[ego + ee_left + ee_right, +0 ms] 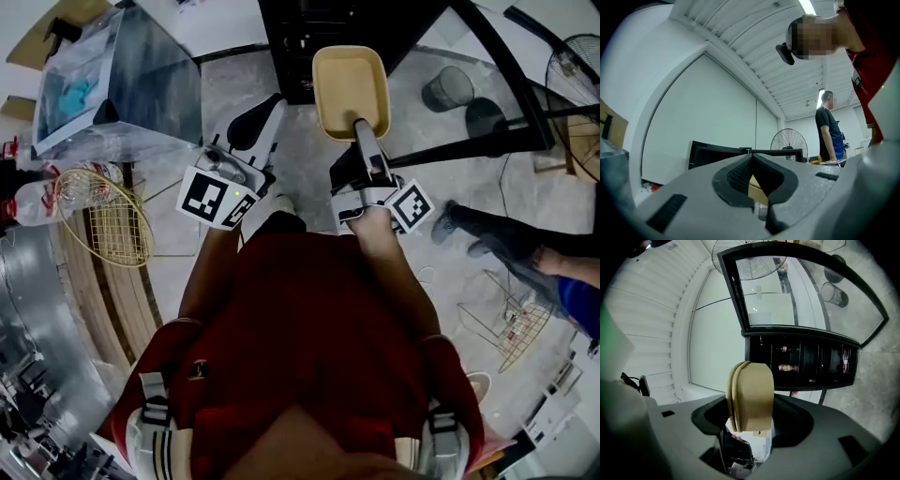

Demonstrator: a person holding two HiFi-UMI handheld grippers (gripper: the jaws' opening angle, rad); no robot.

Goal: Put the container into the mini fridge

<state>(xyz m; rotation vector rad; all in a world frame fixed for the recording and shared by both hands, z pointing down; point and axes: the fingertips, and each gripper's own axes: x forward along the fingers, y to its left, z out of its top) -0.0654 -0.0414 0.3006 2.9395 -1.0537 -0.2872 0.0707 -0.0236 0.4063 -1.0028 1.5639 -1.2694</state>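
I count one tan plastic container (351,86), rectangular with rounded corners. It sits in the right gripper (364,131), whose jaws stand fairly wide and are clamped on its near end. The rest of it sticks out forward past the jaw tips. In the right gripper view the container (750,397) rises upright between the two pads, and a seam runs round its edge.

Just beyond it is one black mini fridge (801,364) with its glass door (806,291) swung open. The container is outside the fridge, in front of the opening. I can make out a few bottles on its shelves, one of them an orange-labelled bottle (787,367). Their print is too small for me to read.

The left gripper (262,111) is beside the right one and apart from the container. In its own view the jaws meet at the tips and hold nothing. A tan sliver shows through the gap between the pads, and I cannot tell what it is.

Each gripper has one cube with black-and-white square markers (217,197), which bear no letters. Two dark cylindrical bins (448,89) stand on the floor to the right. One standing fan (789,139) and one person in a dark T-shirt (828,126) show in the left gripper view.
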